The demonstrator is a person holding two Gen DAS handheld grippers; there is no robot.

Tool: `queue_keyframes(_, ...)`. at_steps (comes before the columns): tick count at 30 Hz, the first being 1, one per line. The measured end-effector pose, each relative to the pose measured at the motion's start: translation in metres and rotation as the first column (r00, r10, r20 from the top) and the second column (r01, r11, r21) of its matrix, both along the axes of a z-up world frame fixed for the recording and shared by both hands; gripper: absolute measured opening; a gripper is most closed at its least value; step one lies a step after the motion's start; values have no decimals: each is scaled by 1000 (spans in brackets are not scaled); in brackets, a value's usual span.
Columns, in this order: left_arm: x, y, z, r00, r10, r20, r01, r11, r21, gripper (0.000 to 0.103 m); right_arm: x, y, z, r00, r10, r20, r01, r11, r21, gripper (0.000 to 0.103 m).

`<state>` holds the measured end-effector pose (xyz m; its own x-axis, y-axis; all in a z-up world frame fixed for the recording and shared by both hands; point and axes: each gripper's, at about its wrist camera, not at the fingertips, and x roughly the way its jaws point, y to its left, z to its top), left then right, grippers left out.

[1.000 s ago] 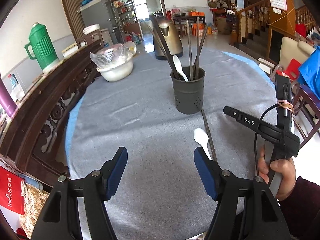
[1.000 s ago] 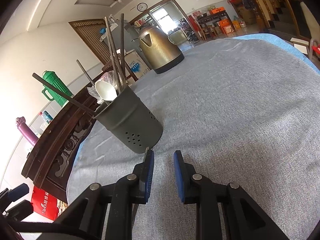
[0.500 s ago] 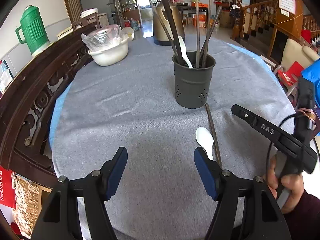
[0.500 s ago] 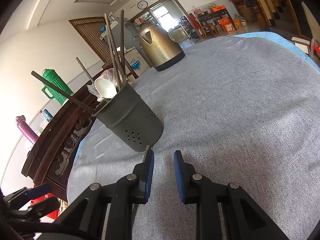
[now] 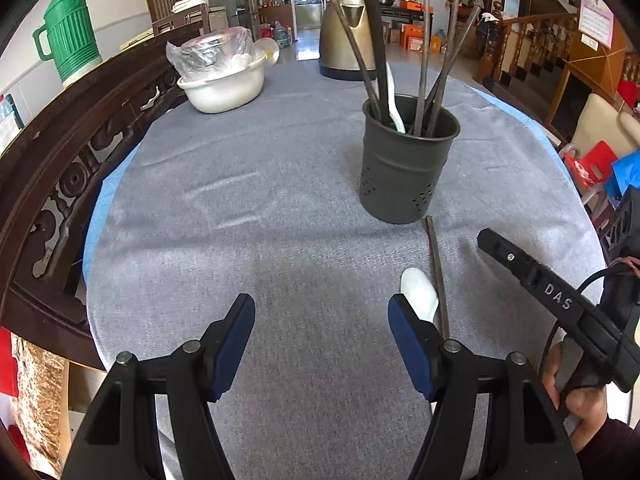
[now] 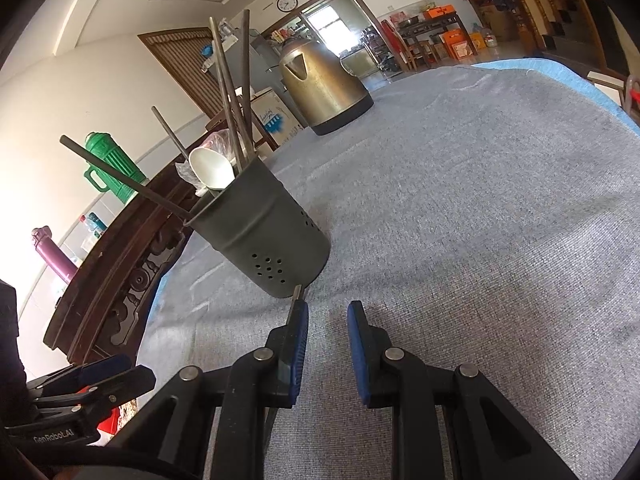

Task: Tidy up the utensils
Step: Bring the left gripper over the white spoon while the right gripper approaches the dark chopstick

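A dark perforated utensil holder (image 5: 404, 168) stands on the grey tablecloth (image 5: 260, 220) with several dark chopsticks and a white spoon (image 5: 394, 104) in it. It also shows in the right wrist view (image 6: 264, 236). One dark chopstick (image 5: 436, 272) and a white spoon (image 5: 420, 296) lie loose on the cloth in front of the holder. My left gripper (image 5: 322, 334) is open wide and empty, its right finger beside the loose spoon. My right gripper (image 6: 327, 340) is open a little and empty, low over the cloth; the loose chopstick's tip (image 6: 297, 292) shows just past its left finger.
A bronze kettle (image 5: 346, 32) stands at the far side, a white bowl with a plastic-wrapped dish (image 5: 222, 76) at far left. A carved dark wooden bench back (image 5: 60, 152) runs along the table's left edge. A green jug (image 5: 70, 36) stands behind it. Chairs stand on the right.
My left gripper has moved forward and lower toward the holder and the loose spoon and chopstick. The right gripper has hardly moved and keeps the same small opening.
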<state>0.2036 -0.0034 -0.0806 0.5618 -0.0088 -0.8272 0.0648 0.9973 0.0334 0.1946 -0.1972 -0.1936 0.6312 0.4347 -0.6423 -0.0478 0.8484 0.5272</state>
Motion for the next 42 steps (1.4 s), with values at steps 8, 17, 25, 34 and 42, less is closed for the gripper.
queue_keyframes(8,-4,0,-1,998,-57,13,57,997,-50,70,1,-2,-2,999,-34,-25,34,999,-25,23)
queue_keyframes(17,-15,23,-21,994,-106,-29,103,989,-110,70,3,-10,0,993,-84,-83,84,996,1,23)
queue_keyframes(25,-17,44,-26,996,-86,-32,79,982,-173,70,35,48,12,977,53,-208,-83,987,-135,23)
queue_keyframes(34,-14,49,-30,995,-96,-40,86,979,-187,70,63,69,8,966,29,-257,-98,960,-261,24)
queue_keyframes(42,-14,48,-30,994,-107,-38,98,977,-187,70,80,92,-1,951,71,-301,-188,905,-381,24)
